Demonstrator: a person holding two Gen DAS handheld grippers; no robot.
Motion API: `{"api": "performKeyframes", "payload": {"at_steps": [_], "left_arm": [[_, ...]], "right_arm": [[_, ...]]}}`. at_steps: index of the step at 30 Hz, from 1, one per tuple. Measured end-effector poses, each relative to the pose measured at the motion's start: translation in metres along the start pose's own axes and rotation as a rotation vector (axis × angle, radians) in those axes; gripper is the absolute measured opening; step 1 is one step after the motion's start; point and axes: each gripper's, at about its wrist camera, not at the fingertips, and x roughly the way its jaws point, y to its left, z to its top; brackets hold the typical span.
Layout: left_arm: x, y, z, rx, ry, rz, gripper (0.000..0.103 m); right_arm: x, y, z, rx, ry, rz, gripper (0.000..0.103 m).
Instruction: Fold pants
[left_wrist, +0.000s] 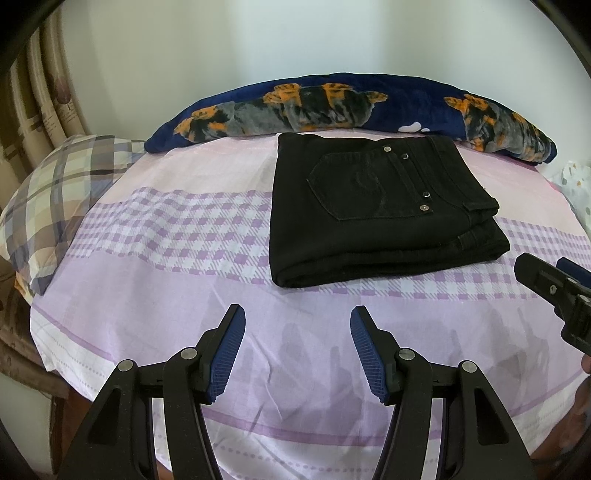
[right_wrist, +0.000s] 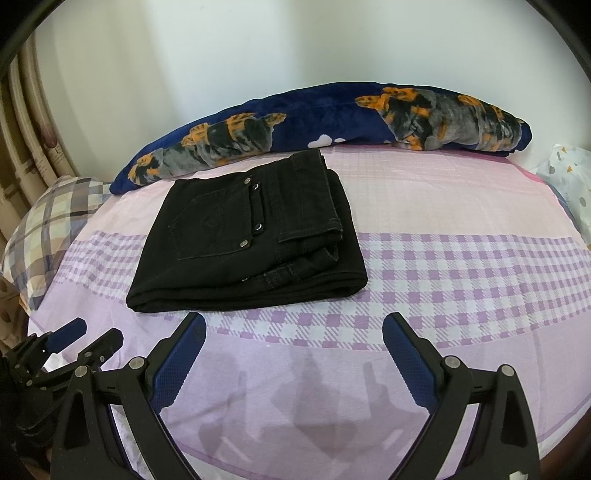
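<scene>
Black pants (left_wrist: 380, 206) lie folded into a compact rectangle on the bed, back pocket with metal rivets facing up; they also show in the right wrist view (right_wrist: 251, 236). My left gripper (left_wrist: 297, 321) is open and empty, held above the sheet in front of the pants, apart from them. My right gripper (right_wrist: 293, 328) is open and empty, just in front of the pants' near edge. The right gripper shows at the right edge of the left wrist view (left_wrist: 554, 280); the left gripper shows at the lower left of the right wrist view (right_wrist: 85, 338).
The bed has a pink and purple checked sheet (left_wrist: 184, 229). A rolled navy blanket with orange and grey print (left_wrist: 332, 103) lies along the wall behind the pants. A plaid pillow (left_wrist: 55, 199) lies at the left. A white patterned cloth (right_wrist: 572, 184) is at the right edge.
</scene>
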Motion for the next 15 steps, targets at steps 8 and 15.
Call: {"api": "performKeyframes", "payload": {"at_steps": [8, 15], "left_arm": [[0.0005, -0.0001, -0.0003, -0.001, 0.001, 0.0, 0.06], [0.0012, 0.0017, -0.001, -0.002, 0.002, -0.001, 0.06]], "right_arm": [[-0.0003, 0.0012, 0.0017, -0.003, 0.001, 0.001, 0.096], [0.0003, -0.0002, 0.0019, -0.005, 0.002, 0.002, 0.096]]}}
